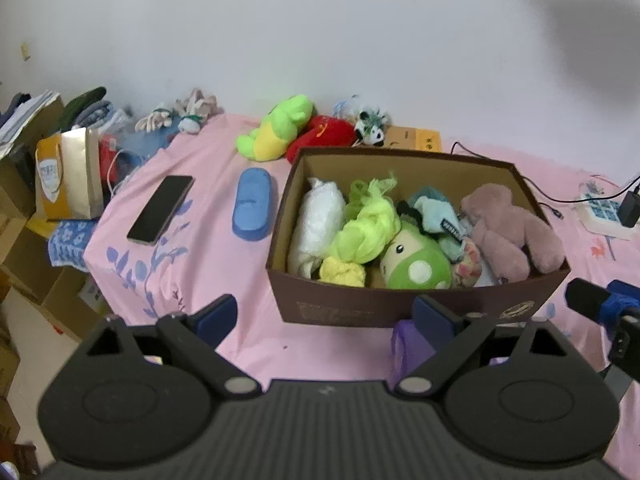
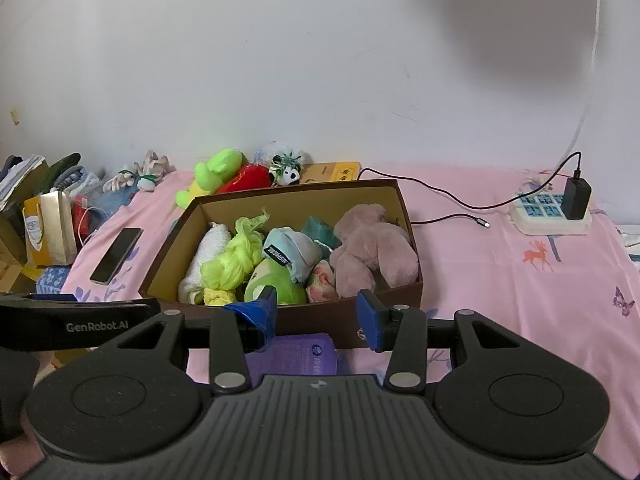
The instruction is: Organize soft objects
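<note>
While the brown cardboard box [image 1: 360, 312] of soft toys sits on the pink bedsheet [image 1: 192, 280], the left gripper [image 1: 324, 316] gapes wide, empty. The right gripper [image 2: 316, 312] stands half open (nothing visibly between its jaws).

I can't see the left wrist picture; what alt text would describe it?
A brown cardboard box full of soft toys, among them a pink plush bear and a green round-headed doll, sits on a pink bedsheet. The open left hand-held gripper hovers empty in front of it; a phone lies to the left.
</note>
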`<state>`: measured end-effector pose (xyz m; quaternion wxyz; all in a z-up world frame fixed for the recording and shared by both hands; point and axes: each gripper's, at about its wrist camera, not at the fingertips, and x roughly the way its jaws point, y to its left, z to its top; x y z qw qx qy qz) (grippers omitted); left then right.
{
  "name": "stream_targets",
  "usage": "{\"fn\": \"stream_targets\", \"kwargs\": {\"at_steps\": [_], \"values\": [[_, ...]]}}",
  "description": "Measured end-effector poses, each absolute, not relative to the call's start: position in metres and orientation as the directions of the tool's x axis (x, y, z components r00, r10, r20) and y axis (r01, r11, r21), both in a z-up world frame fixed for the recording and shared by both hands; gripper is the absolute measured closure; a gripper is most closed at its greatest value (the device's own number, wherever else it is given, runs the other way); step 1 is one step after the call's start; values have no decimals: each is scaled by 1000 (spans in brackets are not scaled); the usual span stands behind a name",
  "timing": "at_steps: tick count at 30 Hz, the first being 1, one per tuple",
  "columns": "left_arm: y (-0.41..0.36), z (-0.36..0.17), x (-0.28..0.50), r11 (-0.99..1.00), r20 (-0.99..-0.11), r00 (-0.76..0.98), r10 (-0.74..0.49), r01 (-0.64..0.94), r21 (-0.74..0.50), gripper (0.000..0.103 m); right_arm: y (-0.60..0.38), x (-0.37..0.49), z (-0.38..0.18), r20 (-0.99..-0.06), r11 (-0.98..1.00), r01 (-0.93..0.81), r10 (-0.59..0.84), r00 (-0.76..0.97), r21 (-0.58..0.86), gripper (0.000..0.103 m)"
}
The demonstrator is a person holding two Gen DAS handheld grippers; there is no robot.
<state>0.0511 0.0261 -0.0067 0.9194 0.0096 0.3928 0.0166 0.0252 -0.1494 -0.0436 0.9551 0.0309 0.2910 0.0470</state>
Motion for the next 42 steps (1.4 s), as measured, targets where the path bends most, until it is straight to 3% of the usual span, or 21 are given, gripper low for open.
{"fn": "stream_targets", "kwargs": {"at_steps": [21, 42], "values": [[27, -23, 63, 999, -739, 672, 36, -3, 47, 9, -147, 39, -55, -595, 998, -18, 53, 802, 64, 75], [27, -6, 85, 996, -697, 715, 48, 18, 87, 9, -146, 64, -48, -585, 1000, -4, 19, 811, 26, 75]]}}
